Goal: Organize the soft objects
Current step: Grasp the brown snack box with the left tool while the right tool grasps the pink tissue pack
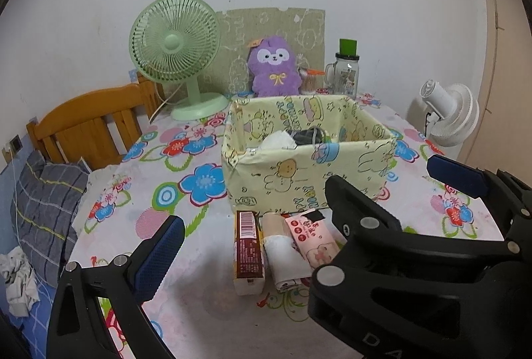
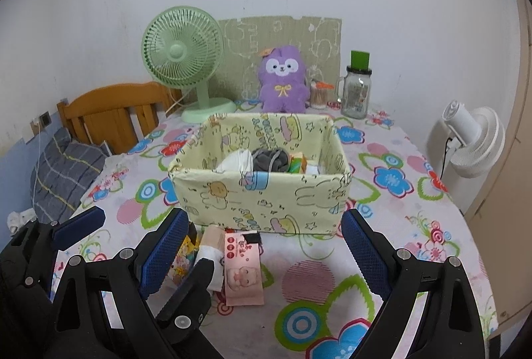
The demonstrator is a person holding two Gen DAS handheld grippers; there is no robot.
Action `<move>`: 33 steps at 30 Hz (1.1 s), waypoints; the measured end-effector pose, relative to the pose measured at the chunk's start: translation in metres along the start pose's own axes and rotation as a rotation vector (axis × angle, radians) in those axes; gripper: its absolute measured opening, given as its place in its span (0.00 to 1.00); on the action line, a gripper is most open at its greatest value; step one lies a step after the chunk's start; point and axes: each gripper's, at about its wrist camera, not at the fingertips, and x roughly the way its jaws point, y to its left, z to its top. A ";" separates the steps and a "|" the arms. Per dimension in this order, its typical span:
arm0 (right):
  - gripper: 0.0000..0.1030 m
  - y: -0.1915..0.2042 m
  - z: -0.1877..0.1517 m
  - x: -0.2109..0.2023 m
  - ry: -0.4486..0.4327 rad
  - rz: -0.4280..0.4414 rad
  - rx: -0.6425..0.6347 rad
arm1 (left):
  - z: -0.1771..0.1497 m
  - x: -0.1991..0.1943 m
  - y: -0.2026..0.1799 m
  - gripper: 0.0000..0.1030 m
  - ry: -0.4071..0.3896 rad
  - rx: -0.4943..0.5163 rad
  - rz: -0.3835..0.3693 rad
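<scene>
A pale yellow cartoon-print fabric box [image 1: 309, 179] [image 2: 262, 196] stands mid-table and holds a white cloth [image 2: 236, 161], a grey bundle [image 2: 269, 159] and a green-orange pack. In front of it lie a brown-red carton [image 1: 248, 249], a beige-and-white rolled cloth [image 1: 282, 254] [image 2: 210, 246] and a pink tissue pack [image 1: 312, 242] [image 2: 242, 269]. A purple plush [image 1: 274, 68] [image 2: 282, 79] sits behind the box. My left gripper [image 1: 266, 242] is open and empty, its right finger hidden behind the other gripper. My right gripper [image 2: 265, 226] is open and empty above the tissue pack.
A green desk fan [image 1: 176, 43] and a glass jar [image 1: 345, 73] with a green lid stand at the back by the wall. A white fan [image 2: 475, 142] is off the table's right edge. A wooden headboard [image 1: 89, 122] and grey pillow [image 1: 46, 202] lie left.
</scene>
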 end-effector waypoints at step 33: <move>0.92 0.003 -0.027 0.083 0.210 -0.027 -0.005 | -0.029 0.077 0.023 0.56 0.199 -0.062 -0.015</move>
